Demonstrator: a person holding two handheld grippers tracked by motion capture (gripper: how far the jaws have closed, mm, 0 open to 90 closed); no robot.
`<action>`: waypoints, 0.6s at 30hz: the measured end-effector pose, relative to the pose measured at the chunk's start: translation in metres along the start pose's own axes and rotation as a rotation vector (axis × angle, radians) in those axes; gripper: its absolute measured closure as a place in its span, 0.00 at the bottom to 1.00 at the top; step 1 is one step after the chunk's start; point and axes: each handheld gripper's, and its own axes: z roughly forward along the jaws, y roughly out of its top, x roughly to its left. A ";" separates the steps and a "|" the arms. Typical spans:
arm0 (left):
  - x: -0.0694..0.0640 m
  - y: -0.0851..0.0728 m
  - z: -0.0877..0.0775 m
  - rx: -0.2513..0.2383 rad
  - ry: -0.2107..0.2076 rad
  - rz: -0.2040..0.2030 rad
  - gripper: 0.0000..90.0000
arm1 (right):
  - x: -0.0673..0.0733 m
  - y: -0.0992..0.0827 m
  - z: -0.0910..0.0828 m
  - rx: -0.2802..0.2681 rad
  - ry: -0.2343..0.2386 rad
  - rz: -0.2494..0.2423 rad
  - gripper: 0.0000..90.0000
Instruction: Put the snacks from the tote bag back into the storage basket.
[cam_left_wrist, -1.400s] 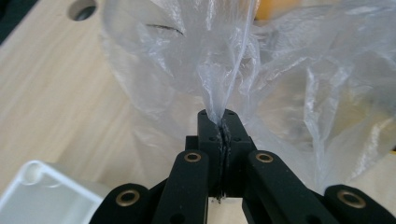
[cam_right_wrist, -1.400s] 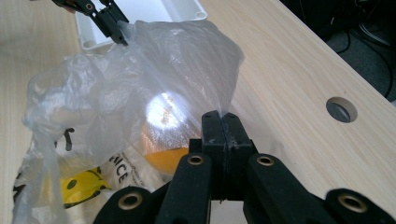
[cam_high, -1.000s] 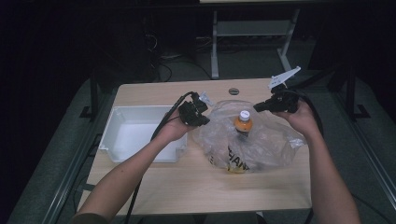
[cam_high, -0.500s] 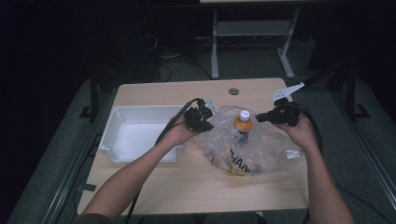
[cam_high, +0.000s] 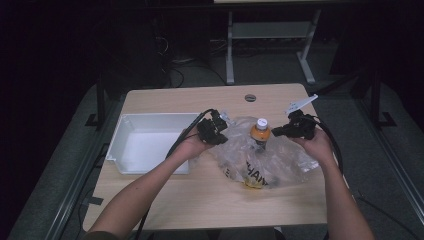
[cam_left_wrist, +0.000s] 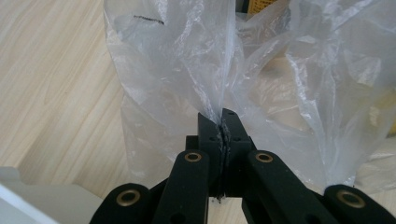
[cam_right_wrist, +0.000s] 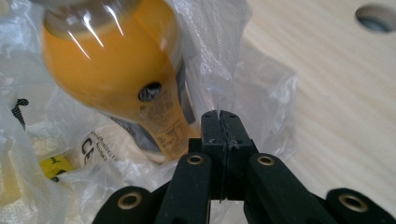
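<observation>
A clear plastic bag (cam_high: 272, 157) is spread on the wooden table (cam_high: 200, 195), right of centre, and an orange drink bottle (cam_high: 259, 135) with a white cap is seen standing upright in its mouth. Further packaged items with printed lettering are seen inside the bag, nearer the person; what they are cannot be told. The bag's left edge is pinched between the closed jaws of the left gripper (cam_left_wrist: 221, 125), with the film (cam_left_wrist: 187, 56) drawn up taut from the jaws. The opposite edge is clamped by the right gripper (cam_right_wrist: 221, 122), whose jaws are likewise pressed together on a thin fold of plastic just beside the bottle (cam_right_wrist: 116, 70). A white empty tray (cam_high: 116, 150) is set on the table's left side, beside the left hand (cam_high: 192, 146). A round hole (cam_high: 250, 97) is seen near the table's far edge.
</observation>
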 end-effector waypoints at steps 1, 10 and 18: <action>-0.001 0.000 0.001 -0.003 0.000 -0.003 0.99 | 0.000 -0.001 0.001 0.003 -0.002 0.006 0.99; -0.009 -0.004 0.012 0.017 -0.012 -0.006 0.99 | 0.007 -0.013 0.010 0.016 -0.030 0.013 0.99; -0.019 -0.005 0.024 0.049 -0.002 -0.005 0.99 | 0.007 -0.035 0.022 0.024 -0.023 0.037 0.98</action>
